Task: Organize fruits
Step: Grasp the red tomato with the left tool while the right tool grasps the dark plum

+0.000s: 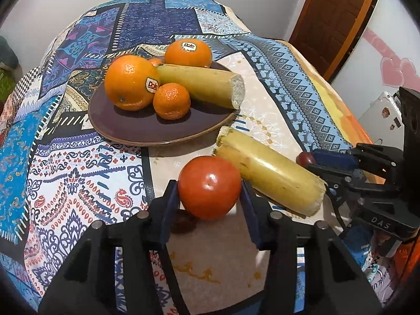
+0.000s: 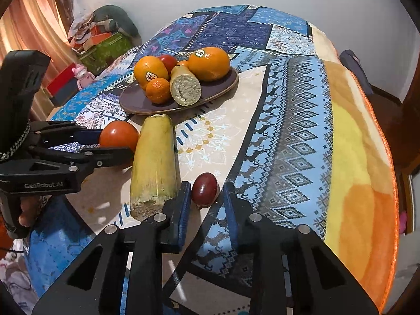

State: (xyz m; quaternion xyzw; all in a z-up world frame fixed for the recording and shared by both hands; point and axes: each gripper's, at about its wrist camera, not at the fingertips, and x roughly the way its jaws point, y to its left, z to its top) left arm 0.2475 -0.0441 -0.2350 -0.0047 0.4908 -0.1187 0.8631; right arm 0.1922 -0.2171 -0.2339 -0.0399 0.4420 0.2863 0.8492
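Note:
A dark purple plate [image 1: 147, 128] holds two big oranges [image 1: 130, 82], small mandarins [image 1: 172, 101] and a yellow cut stalk [image 1: 202, 82]; it also shows in the right wrist view [image 2: 223, 86]. My left gripper [image 1: 210, 191] has its jaws around a red tomato [image 1: 210, 190], touching both sides, just above the cloth. A second yellow stalk [image 1: 270, 177] lies beside it on the table. My right gripper [image 2: 206, 194] is open around a small dark red fruit [image 2: 204, 189], with gaps at both pads.
The table wears a blue patterned cloth [image 1: 78, 157] with an orange-yellow blanket [image 2: 354, 157] along its right side. Boxes and clutter [image 2: 99, 42] stand beyond the far left edge. A wooden door [image 1: 333, 18] is at the back right.

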